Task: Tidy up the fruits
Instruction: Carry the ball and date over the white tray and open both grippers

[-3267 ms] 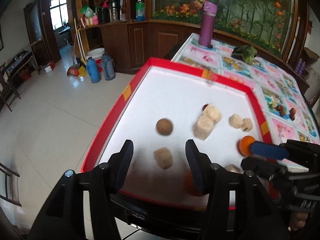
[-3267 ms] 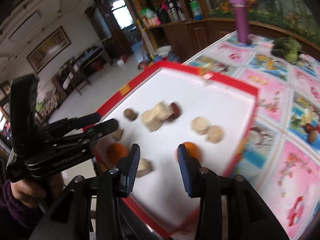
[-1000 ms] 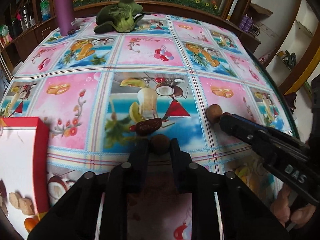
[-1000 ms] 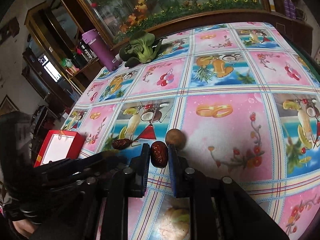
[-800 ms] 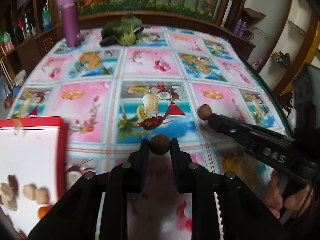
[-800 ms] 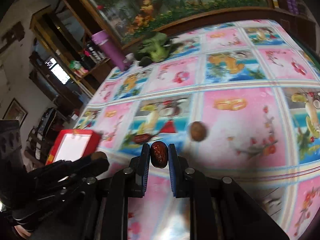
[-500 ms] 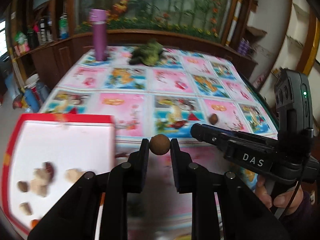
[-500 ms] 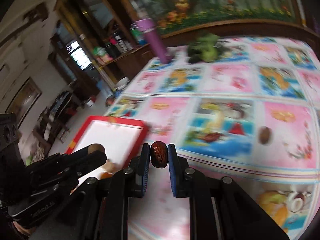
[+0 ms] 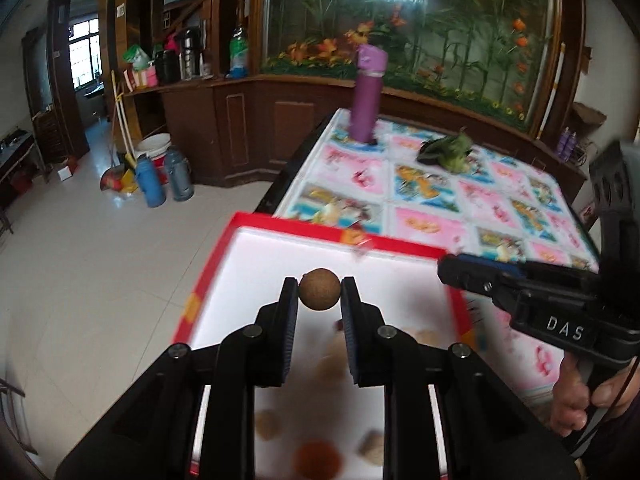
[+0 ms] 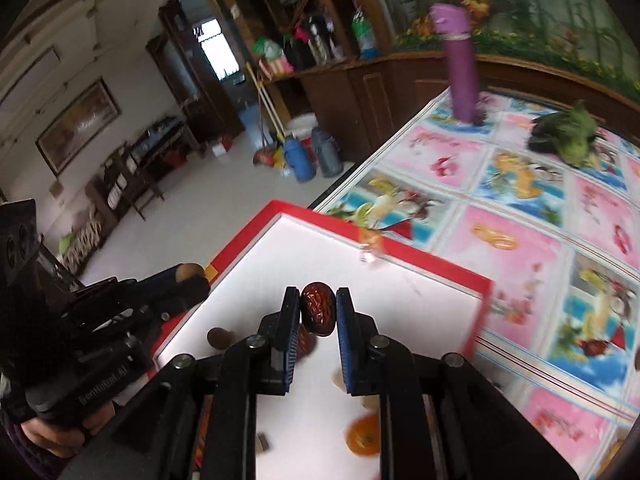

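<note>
My left gripper is shut on a round brown longan and holds it above the red-rimmed white tray. My right gripper is shut on a dark red date, also above the tray. Each gripper shows in the other's view: the right one at the right, the left one at the left. Blurred fruits lie on the tray: an orange, an orange, tan pieces, a brown longan.
The tray sits at the table's near-left corner, on a colourful fruit-print cloth. A purple bottle and a green vegetable stand at the far end. A loose date lies on the cloth. The floor drops off left.
Both grippers have swung left from the tablecloth to above the tray, each carrying its fruit. The tray now fills the near view.
</note>
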The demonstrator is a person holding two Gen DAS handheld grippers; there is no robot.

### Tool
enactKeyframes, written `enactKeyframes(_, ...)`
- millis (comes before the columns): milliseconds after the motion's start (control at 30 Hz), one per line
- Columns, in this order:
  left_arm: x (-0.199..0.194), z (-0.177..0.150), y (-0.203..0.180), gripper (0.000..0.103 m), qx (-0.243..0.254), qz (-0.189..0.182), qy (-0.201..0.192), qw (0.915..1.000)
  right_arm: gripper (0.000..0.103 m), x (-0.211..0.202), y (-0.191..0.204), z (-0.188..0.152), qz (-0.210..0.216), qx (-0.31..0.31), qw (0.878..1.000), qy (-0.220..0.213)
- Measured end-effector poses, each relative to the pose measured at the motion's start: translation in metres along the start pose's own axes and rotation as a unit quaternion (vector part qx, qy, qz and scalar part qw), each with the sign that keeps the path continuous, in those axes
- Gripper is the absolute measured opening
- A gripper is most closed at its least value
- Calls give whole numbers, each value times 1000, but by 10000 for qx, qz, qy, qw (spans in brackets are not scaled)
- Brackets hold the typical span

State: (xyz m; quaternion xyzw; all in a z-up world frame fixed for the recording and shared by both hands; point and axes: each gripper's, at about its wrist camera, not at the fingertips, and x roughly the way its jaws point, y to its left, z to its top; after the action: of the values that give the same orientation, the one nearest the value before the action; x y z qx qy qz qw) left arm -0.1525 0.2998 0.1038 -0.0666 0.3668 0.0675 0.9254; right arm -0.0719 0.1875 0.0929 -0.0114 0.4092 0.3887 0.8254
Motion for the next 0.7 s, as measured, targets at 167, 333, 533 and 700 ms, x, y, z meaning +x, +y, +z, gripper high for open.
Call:
enactKeyframes(167,33,-1,25,23,4,89,400,9992,16,48,4,13,-165,124,9979,616)
enactKeyframes(333,60,2,37,23,-25,-10,738,9973,16,77,-5,15,-220,372,9940,1002)
enactKeyframes(533,80,3,39,23,-65,-122,975,9951,16,89,-7,11,-317,456,9921,1127)
enactKeyframes(700,94,3,44,23,-118,-149,1150,9932,17,86,-3,10,-369,411,9922,1120)
